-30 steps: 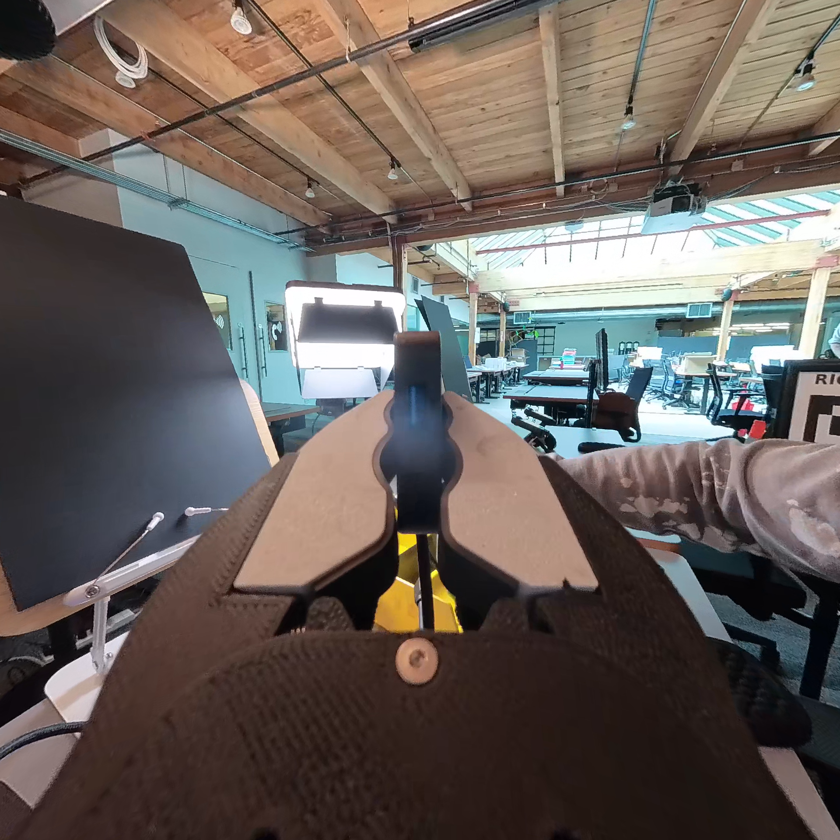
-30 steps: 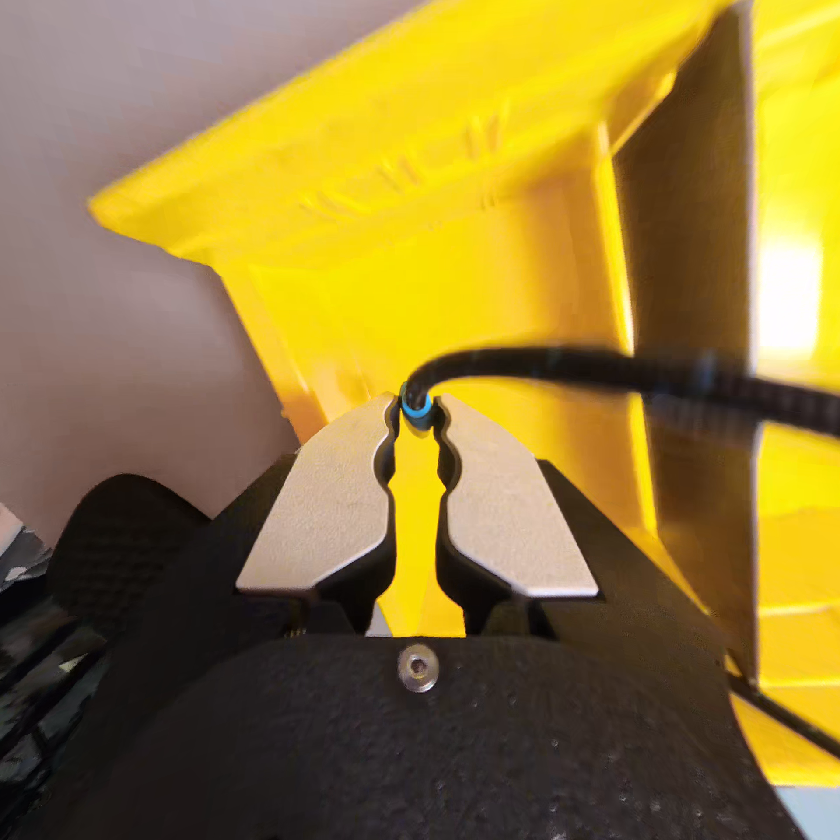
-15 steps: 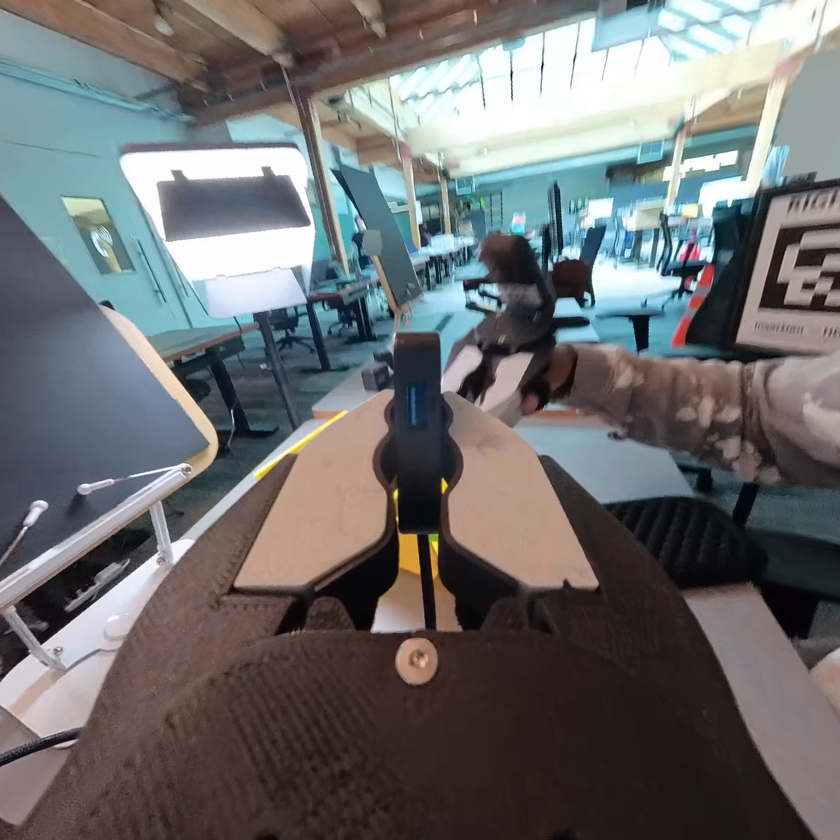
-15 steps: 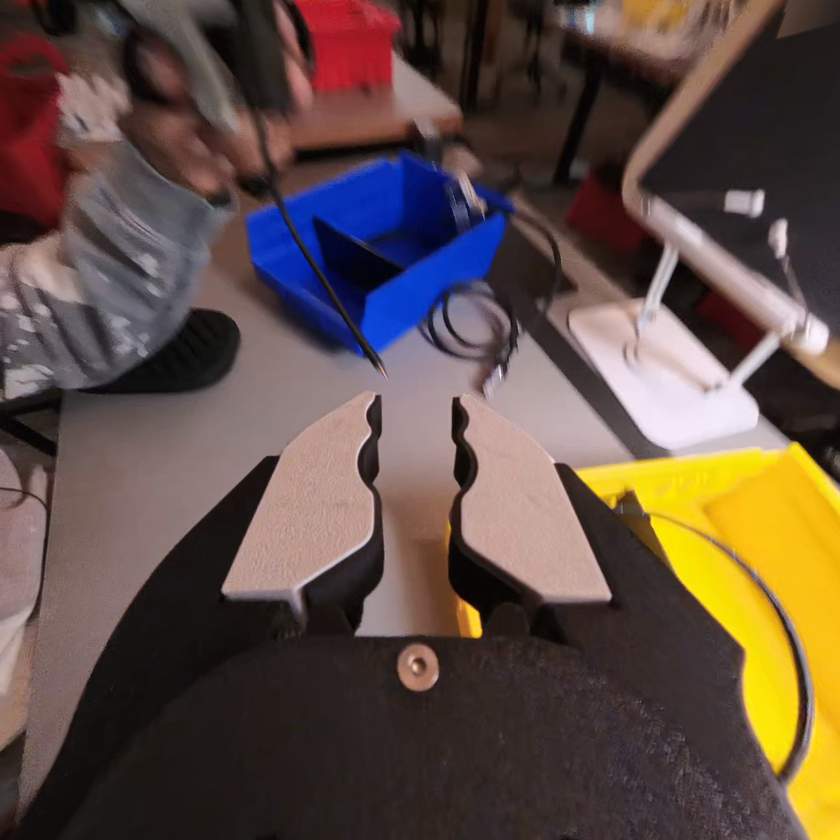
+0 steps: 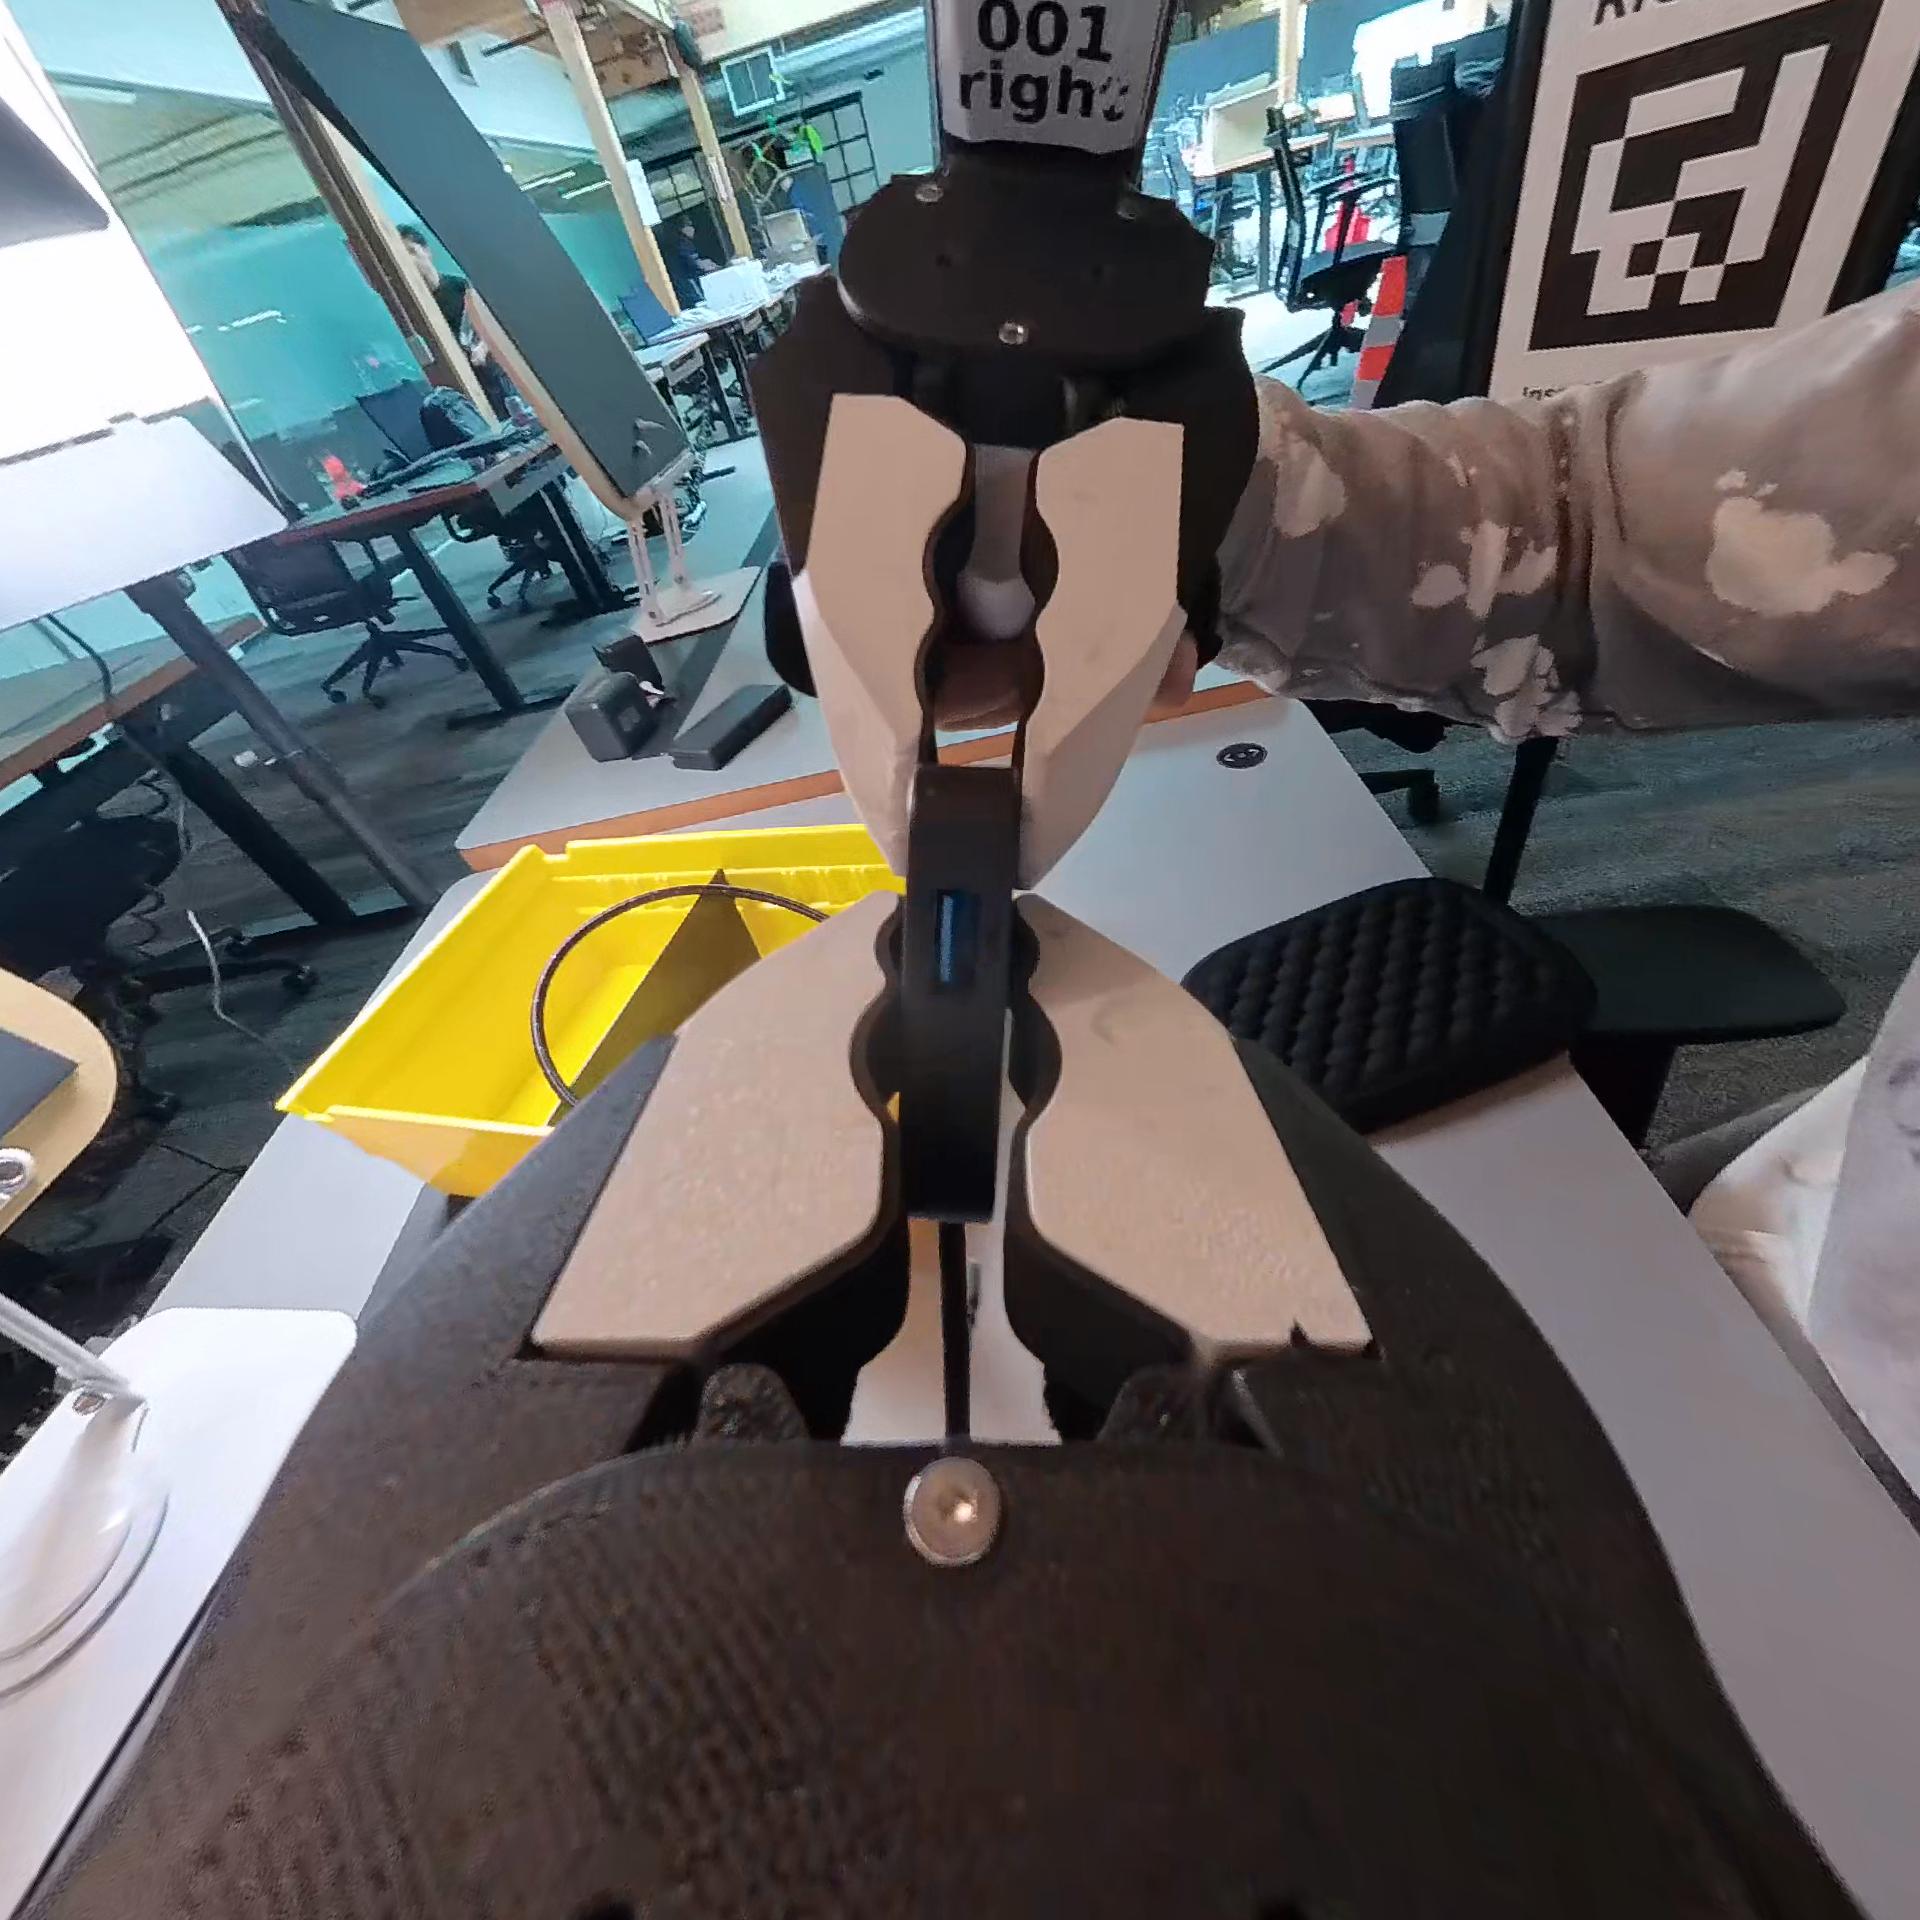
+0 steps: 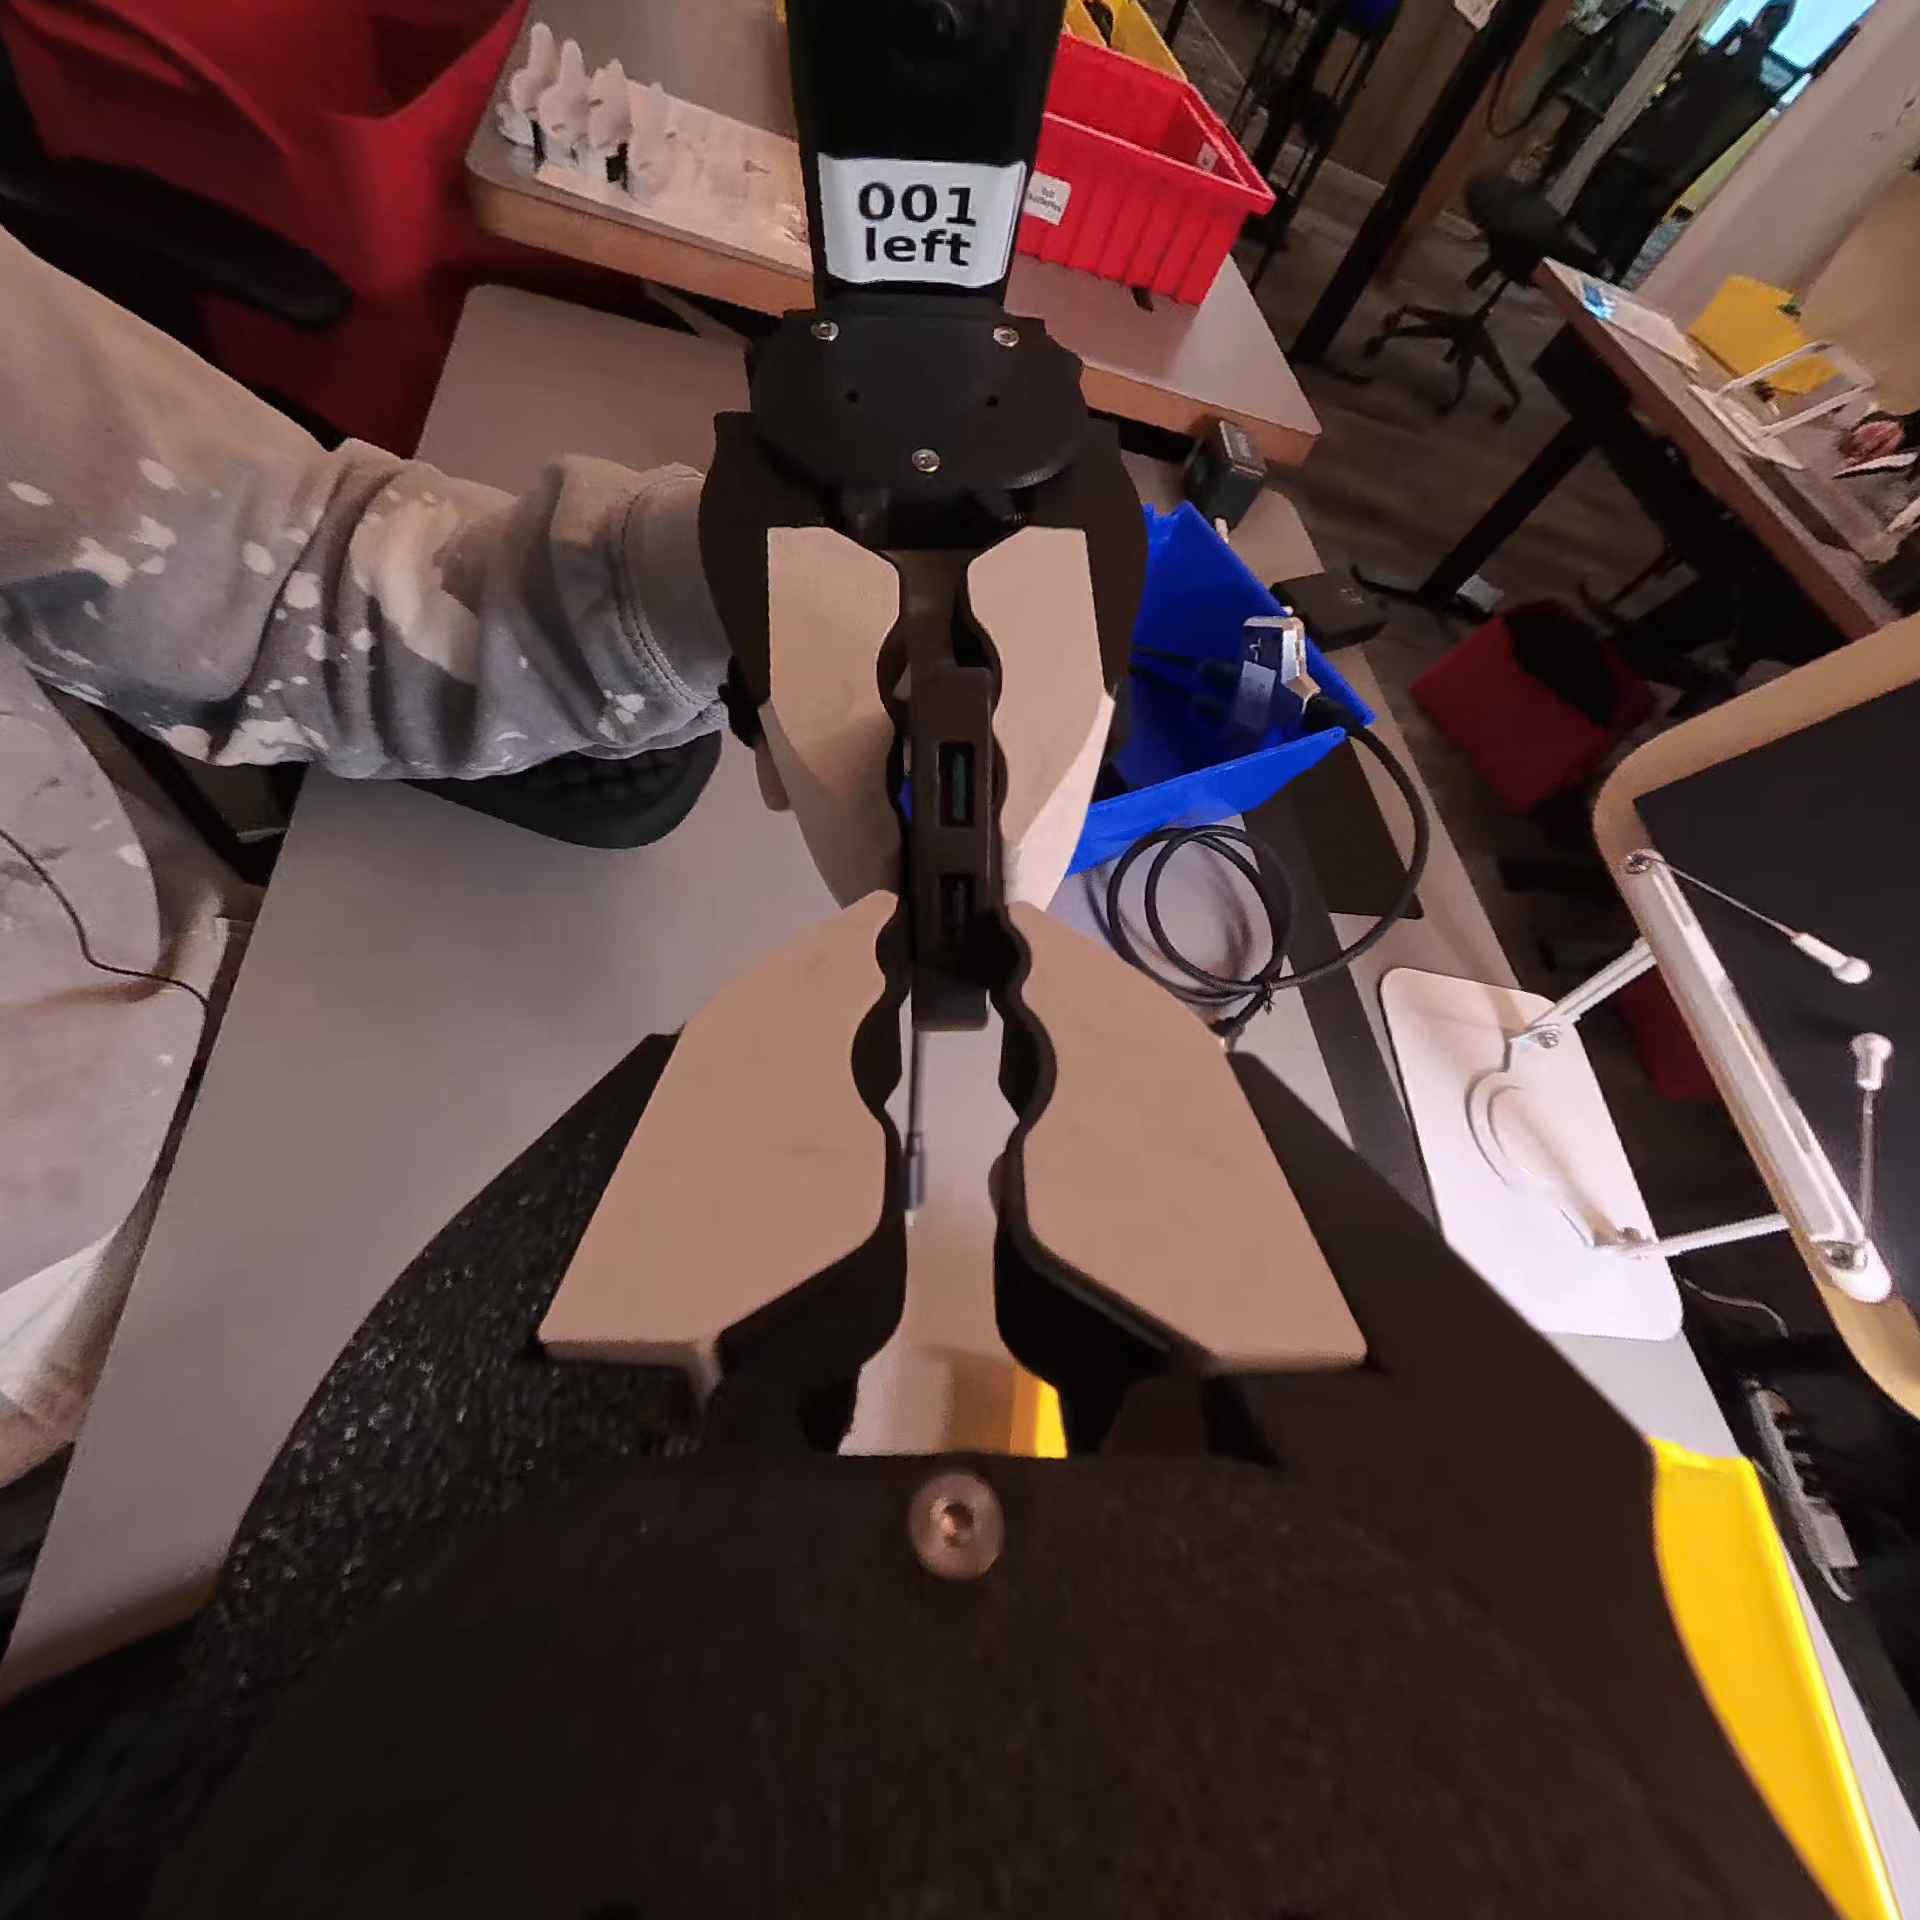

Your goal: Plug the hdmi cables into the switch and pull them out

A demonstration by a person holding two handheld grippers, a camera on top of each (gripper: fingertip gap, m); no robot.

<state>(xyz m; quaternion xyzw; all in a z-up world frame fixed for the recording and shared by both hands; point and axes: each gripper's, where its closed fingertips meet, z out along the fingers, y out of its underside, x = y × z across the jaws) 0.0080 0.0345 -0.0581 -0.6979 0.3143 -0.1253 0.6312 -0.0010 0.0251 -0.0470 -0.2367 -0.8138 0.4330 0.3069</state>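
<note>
Switch held between two facing grippers above the grey table

Switch (image 5: 951, 1029), a slim black plastic block with blue-lined ports along its narrow edge, sits upright in the air between the two grippers, which point at each other. The left gripper (image 5: 953, 940), with pale flat finger plates on black textured arms, has its jaws closed narrowly on the lower half of the block. A thin black lead hangs from the switch's bottom end down between those fingers.

The right gripper (image 6: 948, 925) meets the switch from the opposite side. Its jaws stand a little apart, the tips flanking the block's far end; in the left wrist view they seem to touch it, but I cannot tell whether they truly clamp it. In the right wrist view two ports show on the switch's edge, one above the other, and neither has a plug in it.

A yellow plastic bin (image 5: 436, 1049) stands on the grey table (image 5: 1288, 821) behind the left gripper, with a loop of thin black cable (image 5: 556, 997) inside. A blue plastic bin (image 6: 1236, 769) lies across the table, holding a silver-ended plug. A coiled black cable (image 6: 1195, 925) rests on the table just beside the blue bin. Mottled grey sleeves cover both forearms
</note>
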